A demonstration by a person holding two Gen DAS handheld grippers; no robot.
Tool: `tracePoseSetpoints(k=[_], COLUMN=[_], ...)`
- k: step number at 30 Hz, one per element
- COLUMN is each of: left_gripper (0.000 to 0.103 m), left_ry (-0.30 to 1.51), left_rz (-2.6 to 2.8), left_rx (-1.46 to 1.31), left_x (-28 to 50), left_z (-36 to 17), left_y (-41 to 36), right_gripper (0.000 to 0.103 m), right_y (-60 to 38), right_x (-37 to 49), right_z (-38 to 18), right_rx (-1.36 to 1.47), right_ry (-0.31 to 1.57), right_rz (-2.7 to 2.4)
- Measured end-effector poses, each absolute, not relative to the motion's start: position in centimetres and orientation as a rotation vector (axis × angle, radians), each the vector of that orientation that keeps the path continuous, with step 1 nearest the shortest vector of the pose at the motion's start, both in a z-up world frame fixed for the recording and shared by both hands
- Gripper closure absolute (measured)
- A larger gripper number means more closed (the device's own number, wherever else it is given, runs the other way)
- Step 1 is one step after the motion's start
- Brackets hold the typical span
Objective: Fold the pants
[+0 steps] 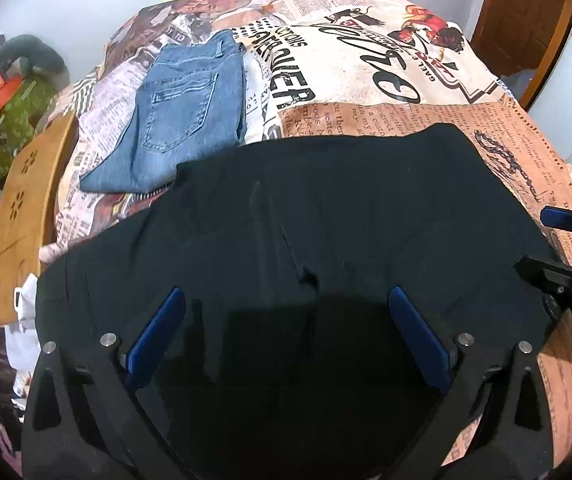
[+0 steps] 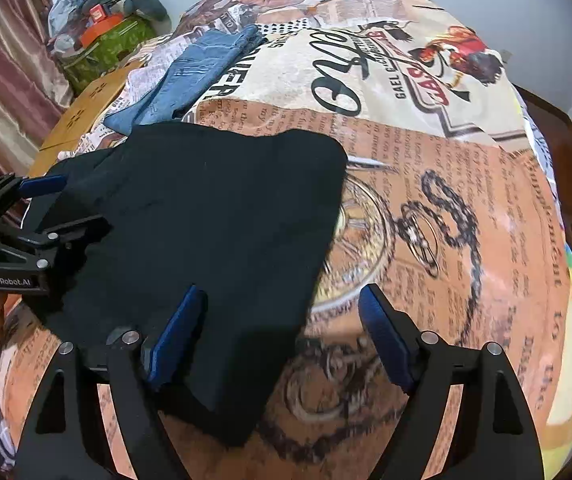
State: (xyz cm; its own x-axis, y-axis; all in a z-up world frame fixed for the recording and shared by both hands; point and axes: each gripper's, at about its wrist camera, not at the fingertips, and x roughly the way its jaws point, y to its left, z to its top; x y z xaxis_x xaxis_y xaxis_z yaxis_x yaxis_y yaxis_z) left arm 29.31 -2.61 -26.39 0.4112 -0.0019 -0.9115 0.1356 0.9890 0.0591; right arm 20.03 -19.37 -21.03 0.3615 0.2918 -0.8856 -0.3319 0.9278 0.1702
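Note:
Black pants [image 1: 326, 200] lie spread flat on the newspaper-print bedsheet [image 1: 366, 80]. My left gripper [image 1: 286, 292] hovers over their near part, open, both blue pads wide apart with only dark cloth below. In the right wrist view the pants [image 2: 213, 200] fill the left half, and their right edge runs under my right gripper [image 2: 281, 289]. That gripper is open, its left pad over the cloth and its right pad over the sheet [image 2: 466, 200]. Each gripper shows in the other's view: the right one [image 1: 536, 240] at the right edge, the left one [image 2: 81, 202] at the left.
Folded blue jeans [image 1: 189, 112] [image 2: 193, 76] lie on the bed beyond the black pants, at the far left. A wooden board [image 1: 21, 220] borders the bed's left side, with a green bag [image 1: 17, 116] and clutter behind it. A wooden door [image 1: 526, 20] stands at the far right.

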Motion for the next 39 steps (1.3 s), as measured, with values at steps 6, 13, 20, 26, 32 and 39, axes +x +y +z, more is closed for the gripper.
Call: tracePoseSetpoints(k=[6,13,20,26,32,39], left_gripper=[0.0,0.0,0.0,0.0,0.0,0.0], left_ry=[1.132,1.01,0.871,0.808,0.838,1.003], left_rz=[-0.049,0.026,0.12,0.218,0.306,0.297], left_rx=[0.109,0.08,-0.015,-0.123,-0.205,-0.34], left_x=[28.7,27.4,24.7,21.9,19.7,18.6], left_z=[-25.3,-21.2,-16.9,-15.6,-17.2,-22.4], left_y=[-2.2,0.1,5.4,11.5,16.8,20.4], right_gripper=[0.024,0.024,0.023,0.018,0.018,0.018], right_y=[-19.3,-17.9,-15.7,-12.8,-9.8,-8.0], right_x=[19.3,18.6,18.3,18.4,18.6,18.9], right_z=[-19.9,-16.0,-12.7,-12.1,-14.0,-17.5], right_rx=[-0.053,-0.074,-0.074,-0.111,-0.154,-0.156], right_ry=[1.114,1.004,0.889,0.845,0.899,1.01], right_rz=[0.364,0.376,0.398,0.427,0.467,0.458])
